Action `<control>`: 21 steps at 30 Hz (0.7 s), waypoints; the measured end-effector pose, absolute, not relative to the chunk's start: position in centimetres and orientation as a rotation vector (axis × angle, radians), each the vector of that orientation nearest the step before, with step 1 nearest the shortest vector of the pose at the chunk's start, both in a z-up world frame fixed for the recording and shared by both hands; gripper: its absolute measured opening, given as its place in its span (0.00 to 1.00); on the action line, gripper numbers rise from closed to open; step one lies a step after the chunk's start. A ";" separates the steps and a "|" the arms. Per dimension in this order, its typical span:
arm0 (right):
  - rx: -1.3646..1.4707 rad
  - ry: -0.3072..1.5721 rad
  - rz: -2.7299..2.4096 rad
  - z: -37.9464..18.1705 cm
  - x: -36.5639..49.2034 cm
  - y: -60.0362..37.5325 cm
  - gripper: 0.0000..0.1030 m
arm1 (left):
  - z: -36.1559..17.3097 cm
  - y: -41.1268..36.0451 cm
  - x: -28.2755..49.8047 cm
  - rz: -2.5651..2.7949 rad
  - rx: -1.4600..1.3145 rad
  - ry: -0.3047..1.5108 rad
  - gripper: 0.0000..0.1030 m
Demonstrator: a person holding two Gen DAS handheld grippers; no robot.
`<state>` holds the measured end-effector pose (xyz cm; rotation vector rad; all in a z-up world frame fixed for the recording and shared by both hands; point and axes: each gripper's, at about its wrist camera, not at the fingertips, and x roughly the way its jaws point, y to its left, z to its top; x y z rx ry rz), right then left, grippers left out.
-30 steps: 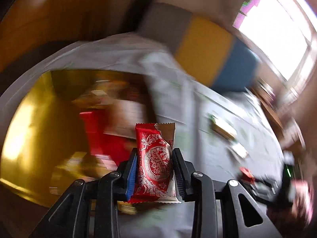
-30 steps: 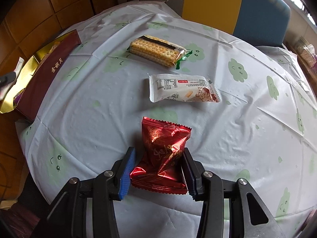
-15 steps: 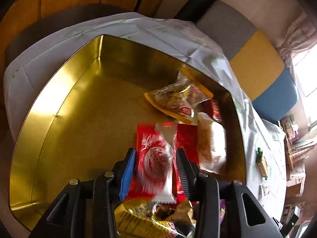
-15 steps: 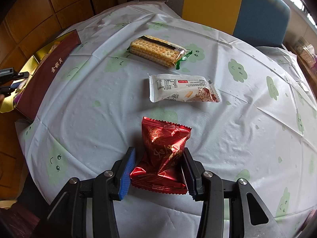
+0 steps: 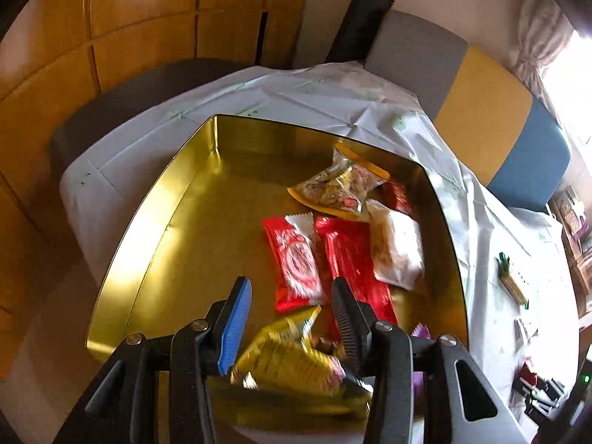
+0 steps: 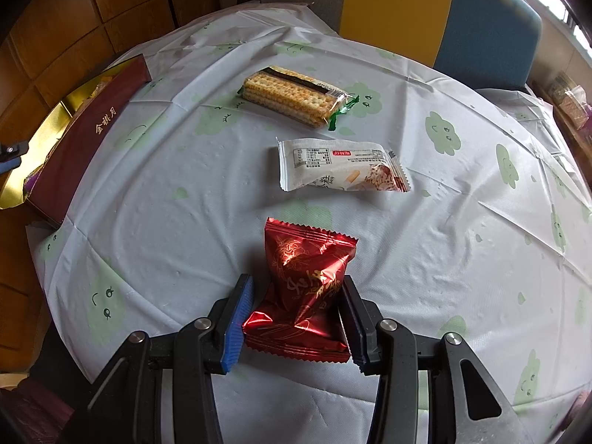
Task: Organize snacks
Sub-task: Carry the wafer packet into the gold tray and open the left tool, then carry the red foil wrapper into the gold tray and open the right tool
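Counter (image 6: 462,244) under a white cloth with green cloud prints; chairs with grey, yellow and blue backs stand behind it at 12 to 1 o'clock. Gold tin (image 5: 174,244) fills the left wrist view, open-topped; in the right wrist view the same box (image 6: 79,137) sits at 9 o'clock at the counter edge, maroon side with gold characters.

In the tin: clear nut bag (image 5: 338,185) at 12 o'clock, white packet (image 5: 397,249) at 2 o'clock, long red packet (image 5: 357,262) beside it, red-and-white snack packet (image 5: 296,259) lying flat just ahead of the fingers, yellow packet (image 5: 286,359) low, under the fingers, blurred.

Left gripper (image 5: 292,312) over the tin, jaws wide apart, nothing held.

On the cloth, right wrist view: cracker pack (image 6: 296,96) at 12 o'clock, white wafer packet (image 6: 340,164) nearer, well apart from the gripper. Path between is bare cloth.

Right gripper (image 6: 296,314) has jaws around the shiny dark-red foil snack (image 6: 309,285), gold pattern, crinkled, serrated ends; right finger touches it, small gap on the blue finger side. Firm squeeze: cannot tell.
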<state>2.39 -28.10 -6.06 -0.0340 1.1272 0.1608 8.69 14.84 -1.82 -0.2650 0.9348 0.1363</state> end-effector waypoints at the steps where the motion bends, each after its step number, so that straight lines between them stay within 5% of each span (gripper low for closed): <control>1: -0.035 1.127 0.159 -6.1 2.4 -28.0 0.45 | -1.7 14.5 8.2 0.140 -0.253 0.927 0.44; 21: -0.026 1.118 0.107 -5.9 2.1 -27.3 0.44 | -0.6 10.1 3.7 0.085 -0.101 0.852 0.44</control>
